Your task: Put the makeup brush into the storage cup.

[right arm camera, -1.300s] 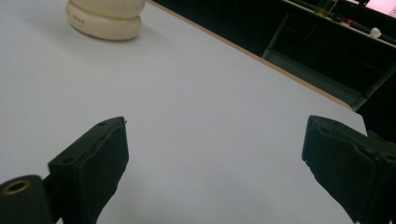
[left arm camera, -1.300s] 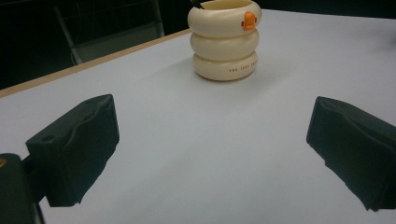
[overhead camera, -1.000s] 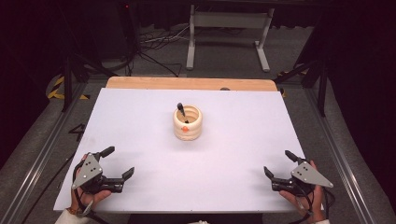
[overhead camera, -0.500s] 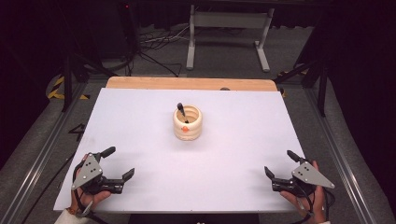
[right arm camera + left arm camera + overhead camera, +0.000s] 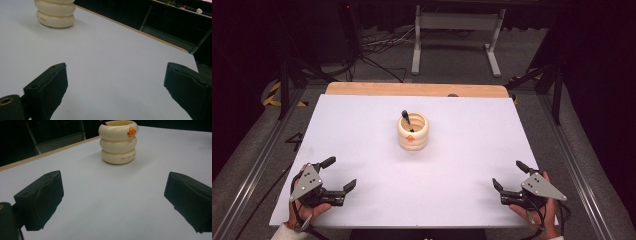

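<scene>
Cream ribbed cup (image 5: 413,132), three stacked rings with a small orange mark on its near side, stands upright near the middle of the white table (image 5: 362,125). A dark-handled tool (image 5: 406,120) sits inside it. Left gripper (image 5: 340,175) rests well short of the cup, toward the near left corner of the table, jaws spread wide with nothing between them. Right gripper (image 5: 507,176) sits likewise well short of the cup at the near right corner, jaws also wide apart and empty. In the left gripper view the cup (image 5: 118,142) lies ahead, between the jaw lines; in the right gripper view it (image 5: 55,13) sits off at upper left. Step in hand, by my reading: the approach to the cup. Best done with one gripper steadying the cup's wall while the other comes down over the handle from above. The tool's long axis runs steeply upward, its top leaning toward the cup's far-left rim; what its lower end is cannot be told. Close across the handle, then lift along that lean.
</scene>
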Demonstrator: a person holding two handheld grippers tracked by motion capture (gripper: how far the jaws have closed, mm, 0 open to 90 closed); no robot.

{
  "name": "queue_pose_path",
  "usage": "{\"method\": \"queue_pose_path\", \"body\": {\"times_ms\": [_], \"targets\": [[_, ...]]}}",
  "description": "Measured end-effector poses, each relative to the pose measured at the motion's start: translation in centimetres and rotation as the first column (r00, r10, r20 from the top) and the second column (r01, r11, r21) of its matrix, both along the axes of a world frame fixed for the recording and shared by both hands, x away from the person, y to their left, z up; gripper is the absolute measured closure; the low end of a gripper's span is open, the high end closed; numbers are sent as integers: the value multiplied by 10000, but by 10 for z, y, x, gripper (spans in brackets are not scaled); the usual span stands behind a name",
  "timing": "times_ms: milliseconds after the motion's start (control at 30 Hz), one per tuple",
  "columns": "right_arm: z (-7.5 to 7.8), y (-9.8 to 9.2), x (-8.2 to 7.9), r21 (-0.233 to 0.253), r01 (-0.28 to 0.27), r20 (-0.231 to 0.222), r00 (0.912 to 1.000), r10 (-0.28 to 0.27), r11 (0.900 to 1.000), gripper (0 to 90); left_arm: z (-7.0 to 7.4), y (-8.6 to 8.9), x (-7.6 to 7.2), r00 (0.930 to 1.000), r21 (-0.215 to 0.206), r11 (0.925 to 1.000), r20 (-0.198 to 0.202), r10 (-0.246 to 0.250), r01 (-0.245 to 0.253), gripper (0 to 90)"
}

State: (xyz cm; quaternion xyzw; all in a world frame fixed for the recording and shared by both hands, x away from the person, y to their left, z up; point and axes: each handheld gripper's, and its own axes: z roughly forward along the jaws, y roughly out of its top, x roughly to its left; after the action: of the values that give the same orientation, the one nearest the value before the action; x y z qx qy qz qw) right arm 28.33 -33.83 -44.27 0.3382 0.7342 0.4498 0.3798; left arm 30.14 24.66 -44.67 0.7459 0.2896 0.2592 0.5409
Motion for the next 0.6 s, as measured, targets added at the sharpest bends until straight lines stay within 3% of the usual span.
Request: {"method": "queue_pose_path", "body": {"times_ms": [600], "targets": [[1, 2, 0, 3, -43, -104, 9999, 43, 10000, 62, 0, 2, 2, 10000, -63, 10000, -16, 25, -26, 32]]}}
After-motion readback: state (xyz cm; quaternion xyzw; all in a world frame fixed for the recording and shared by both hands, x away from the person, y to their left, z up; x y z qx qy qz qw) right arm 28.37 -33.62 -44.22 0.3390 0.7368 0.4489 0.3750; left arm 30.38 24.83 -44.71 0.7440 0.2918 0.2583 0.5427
